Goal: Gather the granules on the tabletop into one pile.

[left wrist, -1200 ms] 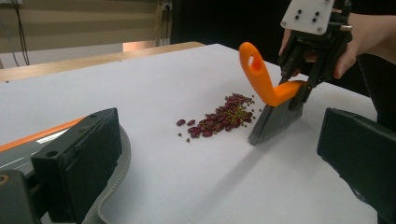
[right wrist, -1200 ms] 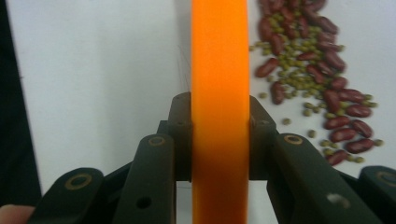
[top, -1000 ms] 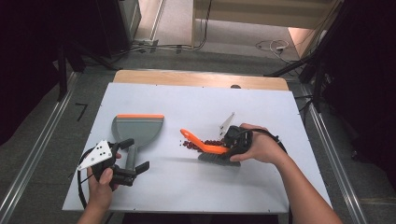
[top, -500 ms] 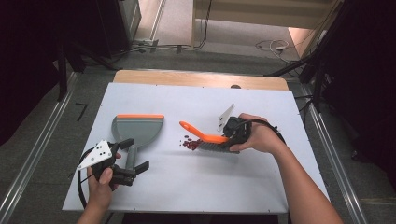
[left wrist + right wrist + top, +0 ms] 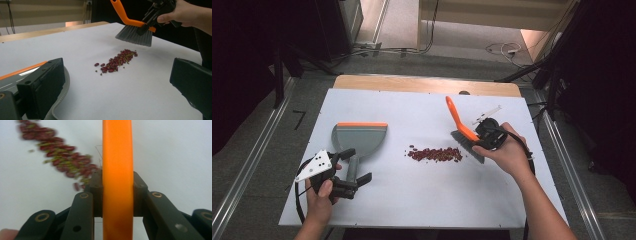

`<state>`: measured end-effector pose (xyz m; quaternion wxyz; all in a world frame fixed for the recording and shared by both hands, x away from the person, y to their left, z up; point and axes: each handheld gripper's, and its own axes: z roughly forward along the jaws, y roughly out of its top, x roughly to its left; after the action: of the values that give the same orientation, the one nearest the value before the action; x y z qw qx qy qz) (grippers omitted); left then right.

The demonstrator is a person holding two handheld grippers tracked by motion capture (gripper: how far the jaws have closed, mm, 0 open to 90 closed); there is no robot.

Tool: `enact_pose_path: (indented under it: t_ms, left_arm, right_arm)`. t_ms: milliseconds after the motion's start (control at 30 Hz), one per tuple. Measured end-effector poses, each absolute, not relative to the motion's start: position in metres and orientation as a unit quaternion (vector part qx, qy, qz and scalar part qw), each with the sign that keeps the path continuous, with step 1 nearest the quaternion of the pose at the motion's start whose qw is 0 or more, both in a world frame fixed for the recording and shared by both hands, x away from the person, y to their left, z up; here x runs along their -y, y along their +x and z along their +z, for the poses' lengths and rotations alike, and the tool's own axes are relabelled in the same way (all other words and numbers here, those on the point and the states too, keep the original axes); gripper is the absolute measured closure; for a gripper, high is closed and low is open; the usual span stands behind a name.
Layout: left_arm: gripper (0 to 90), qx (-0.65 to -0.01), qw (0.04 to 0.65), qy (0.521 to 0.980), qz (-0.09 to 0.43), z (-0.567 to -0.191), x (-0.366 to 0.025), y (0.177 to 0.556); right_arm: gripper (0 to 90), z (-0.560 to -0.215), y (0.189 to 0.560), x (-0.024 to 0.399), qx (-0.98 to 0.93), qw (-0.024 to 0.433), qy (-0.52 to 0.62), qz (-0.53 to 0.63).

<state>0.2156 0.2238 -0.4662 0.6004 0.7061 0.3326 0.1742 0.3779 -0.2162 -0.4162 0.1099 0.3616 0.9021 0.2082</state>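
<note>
Gripping the brush [image 5: 463, 131] by its orange back, the right claw [image 5: 484, 137] has both jaws pressed flat against the orange plastic on either side; seen clearly in the right gripper view [image 5: 117, 192]. Brush is lifted off the desk [image 5: 422, 200], grey bristles [image 5: 135, 37] pointing down, orange handle angled up and away from the person. It hangs just beside the right end of the bean pile, bristles clear of the surface.

Beans [image 5: 435, 154]: small dark red pile with some greenish bits mixed in, spread in a short streak at mid-desk, between brush and dustpan. A few strays sit at the dustpan-side end [image 5: 97, 64].

Dustpan [image 5: 358, 139]: grey with orange lip, lying flat on the left half of the desk, lip on the far side, handle toward the person. Well apart from the beans.

Left claw [image 5: 354, 182]: jaws spread wide, nothing held between them. It sits at the near end of the dustpan handle; one jaw is just beside the pan's grey edge [image 5: 62, 85] in the left gripper view. Cannot tell if it touches.
</note>
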Motion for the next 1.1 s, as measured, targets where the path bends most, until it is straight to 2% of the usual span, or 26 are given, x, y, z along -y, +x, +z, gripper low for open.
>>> enact_pose_path:
  t_ms: [200,500,933,1100]
  left_arm:
    - [0.9,-0.332,0.6,0.707,0.175,-0.466,-0.223,0.215]
    - [0.9,-0.334,0.6,0.705,0.175,-0.466,-0.224,0.215]
    - [0.9,-0.334,0.601,0.704,0.177,-0.465,-0.225,0.215]
    - [0.9,-0.334,0.602,0.703,0.177,-0.464,-0.226,0.215]
  right_arm:
    - [68.2,-0.433,0.376,0.208,-0.87,0.181,0.433,0.151]
    - [68.3,-0.442,0.368,0.173,-0.861,0.175,0.454,0.149]
    - [68.4,-0.44,0.367,0.141,-0.864,0.14,0.455,0.166]
    - [68.4,-0.441,0.366,0.128,-0.868,0.145,0.446,0.164]
